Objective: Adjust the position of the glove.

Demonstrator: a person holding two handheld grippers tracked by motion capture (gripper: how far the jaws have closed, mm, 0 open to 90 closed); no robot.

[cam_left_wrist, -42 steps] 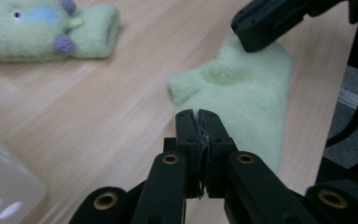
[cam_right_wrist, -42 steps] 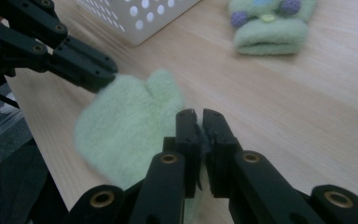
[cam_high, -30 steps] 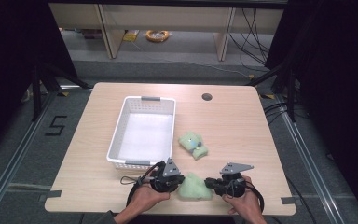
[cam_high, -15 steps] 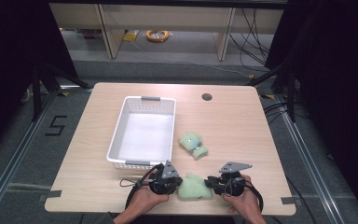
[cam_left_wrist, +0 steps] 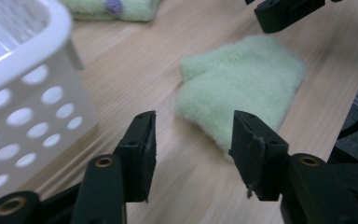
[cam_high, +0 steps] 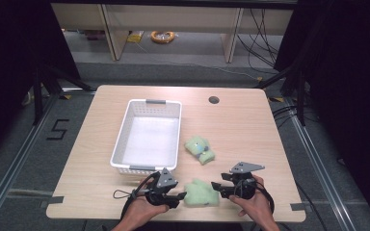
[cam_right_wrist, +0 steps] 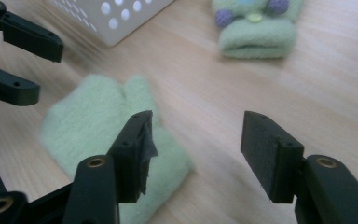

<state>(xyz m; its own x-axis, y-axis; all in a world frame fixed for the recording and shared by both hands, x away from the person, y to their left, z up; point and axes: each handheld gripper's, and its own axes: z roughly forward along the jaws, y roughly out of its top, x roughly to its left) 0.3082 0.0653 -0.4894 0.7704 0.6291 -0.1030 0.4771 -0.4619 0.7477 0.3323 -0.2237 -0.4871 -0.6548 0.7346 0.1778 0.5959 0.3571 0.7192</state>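
A pale green fleecy cloth (cam_high: 201, 193) lies flat near the table's front edge, between my two grippers. My left gripper (cam_high: 180, 196) is at its left end and my right gripper (cam_high: 215, 186) at its right end. Both sets of jaws have just been opening and stand open. In the left gripper view the cloth (cam_left_wrist: 247, 79) lies just beyond the left gripper (cam_left_wrist: 193, 140), with bare wood between the jaws. In the right gripper view a corner of the cloth (cam_right_wrist: 93, 126) lies under one jaw of the right gripper (cam_right_wrist: 196, 149), and no pad presses on it.
A white perforated basket (cam_high: 120, 139) stands empty at the left of the table's middle. A second folded green cloth with purple dots (cam_high: 199, 148) lies to its right. A dark round hole (cam_high: 214, 100) sits near the table's far edge.
Both grippers' jaws have spread apart and let go of the green cloth, which now rests on the table. The left hand has drawn back slightly to the left.
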